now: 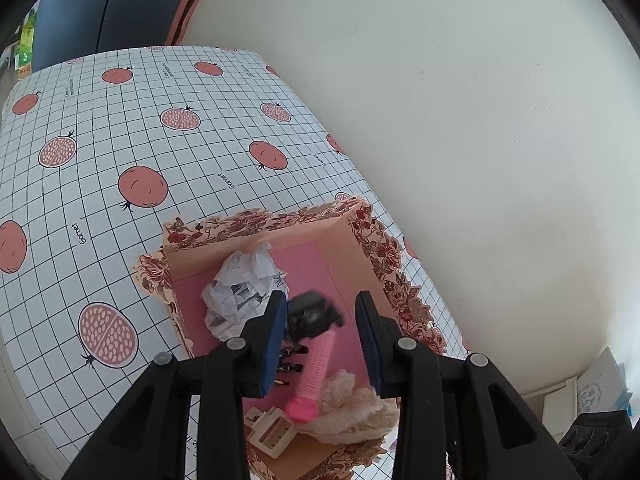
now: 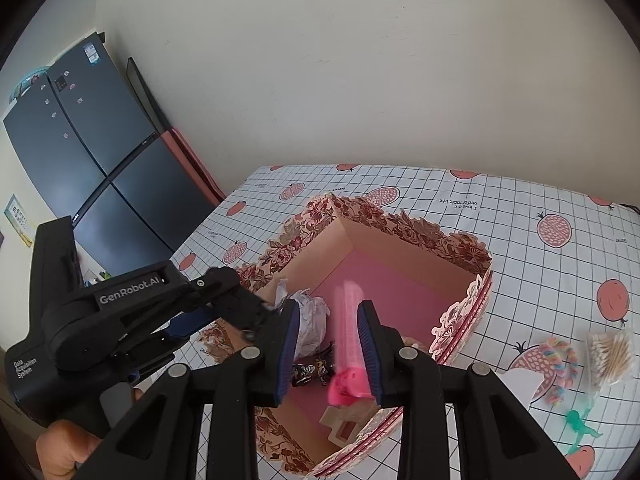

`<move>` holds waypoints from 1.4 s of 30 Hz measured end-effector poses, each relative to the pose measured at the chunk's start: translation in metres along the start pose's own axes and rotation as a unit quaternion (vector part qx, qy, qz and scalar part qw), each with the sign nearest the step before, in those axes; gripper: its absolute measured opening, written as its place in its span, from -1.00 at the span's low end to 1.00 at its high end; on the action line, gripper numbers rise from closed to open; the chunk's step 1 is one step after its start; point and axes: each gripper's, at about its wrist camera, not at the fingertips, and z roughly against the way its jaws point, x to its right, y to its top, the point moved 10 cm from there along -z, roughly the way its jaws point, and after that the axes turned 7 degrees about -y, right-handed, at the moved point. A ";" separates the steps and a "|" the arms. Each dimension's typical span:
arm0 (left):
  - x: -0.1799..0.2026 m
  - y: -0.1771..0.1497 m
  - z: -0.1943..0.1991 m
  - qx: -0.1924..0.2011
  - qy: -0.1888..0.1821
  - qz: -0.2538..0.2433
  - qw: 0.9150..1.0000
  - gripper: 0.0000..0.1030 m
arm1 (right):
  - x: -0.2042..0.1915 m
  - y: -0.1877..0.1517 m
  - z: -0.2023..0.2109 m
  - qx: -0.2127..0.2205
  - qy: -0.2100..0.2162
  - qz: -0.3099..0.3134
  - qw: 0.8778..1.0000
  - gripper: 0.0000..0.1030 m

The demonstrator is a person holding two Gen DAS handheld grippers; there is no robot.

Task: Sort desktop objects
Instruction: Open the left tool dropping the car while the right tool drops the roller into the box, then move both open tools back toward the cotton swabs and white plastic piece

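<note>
Above the tablecloth (image 1: 160, 140) beside the wall (image 1: 440, 120), left tongs (image 1: 321, 300) and right tongs (image 2: 328, 309) gape empty.

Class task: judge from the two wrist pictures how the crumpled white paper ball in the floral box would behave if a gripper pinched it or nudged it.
The crumpled paper ball looks loosely wadded, so it would probably squash rather than resist a pinch. It seems light for its bulk, so a nudge would likely slide it across the floral box. Its uneven creases suggest it would tumble only briefly, not roll freely.

Both wrist cameras look steeply down along their fingers, close above the floral box (image 1: 360, 216) (image 2: 460, 248) (their shared ground); the right view also catches the left gripper (image 2: 276, 312).
</note>
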 end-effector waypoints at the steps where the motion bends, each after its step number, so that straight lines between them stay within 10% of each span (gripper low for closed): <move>1: 0.000 0.000 0.000 -0.001 0.001 0.000 1.000 -0.26 | 0.001 -0.001 -0.001 -0.003 0.000 0.000 1.000 -0.32; 9: 0.001 -0.004 -0.004 -0.010 0.009 -0.006 1.000 -0.06 | 0.013 -0.003 -0.005 -0.012 -0.023 -0.005 1.000 -0.23; 29: -0.006 -0.008 -0.008 -0.015 0.018 0.011 1.000 0.46 | 0.042 -0.002 -0.005 -0.015 -0.072 -0.026 0.997 0.98; 42: -0.010 -0.008 -0.011 -0.017 0.025 0.014 0.999 0.78 | 0.055 -0.001 -0.005 -0.015 -0.090 -0.026 0.995 1.00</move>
